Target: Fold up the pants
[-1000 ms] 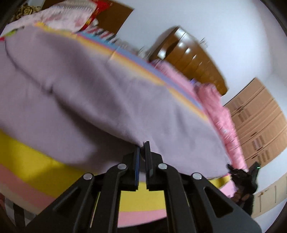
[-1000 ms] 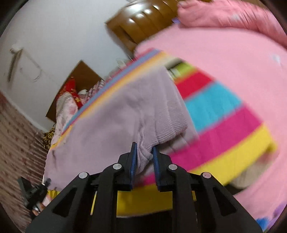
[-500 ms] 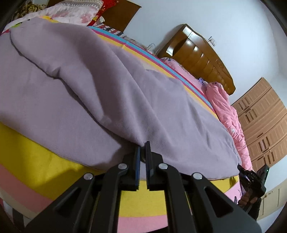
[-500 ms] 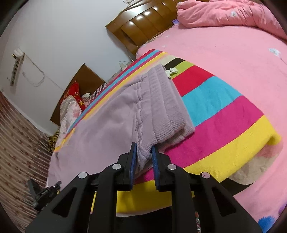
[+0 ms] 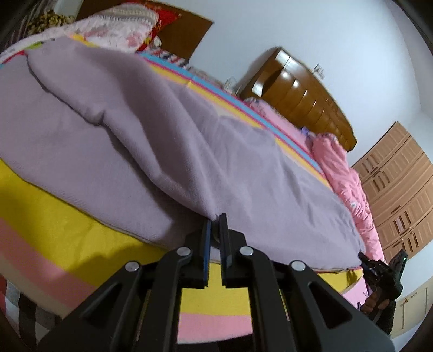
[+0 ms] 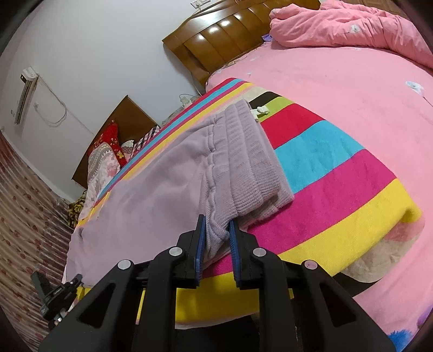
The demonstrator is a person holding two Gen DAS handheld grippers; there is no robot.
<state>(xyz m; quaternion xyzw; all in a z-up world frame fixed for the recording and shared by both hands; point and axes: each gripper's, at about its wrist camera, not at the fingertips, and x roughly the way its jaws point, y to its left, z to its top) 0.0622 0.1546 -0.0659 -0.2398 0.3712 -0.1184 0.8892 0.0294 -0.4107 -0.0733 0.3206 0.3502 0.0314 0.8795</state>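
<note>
A pair of mauve, soft knit pants (image 5: 167, 151) lies spread across a striped blanket (image 6: 338, 173) of yellow, magenta, cyan and red bands, filling the middle of both views. At the lower centre of the left wrist view, the left gripper (image 5: 215, 220) has its 2 black jaws pressed nearly together, pinching a thin fold of the pants' near edge. In the right wrist view, the right gripper (image 6: 217, 224) — lower centre — pinches a thicker bunch of fabric right beside the ribbed waistband (image 6: 251, 159), which runs up toward the frame's centre. A pink quilt (image 6: 351, 24) is heaped at the upper right, before a brown wooden headboard (image 6: 224, 35). At the lower right edge of the left view, the other gripper shows small in a hand (image 5: 376, 303).
</note>
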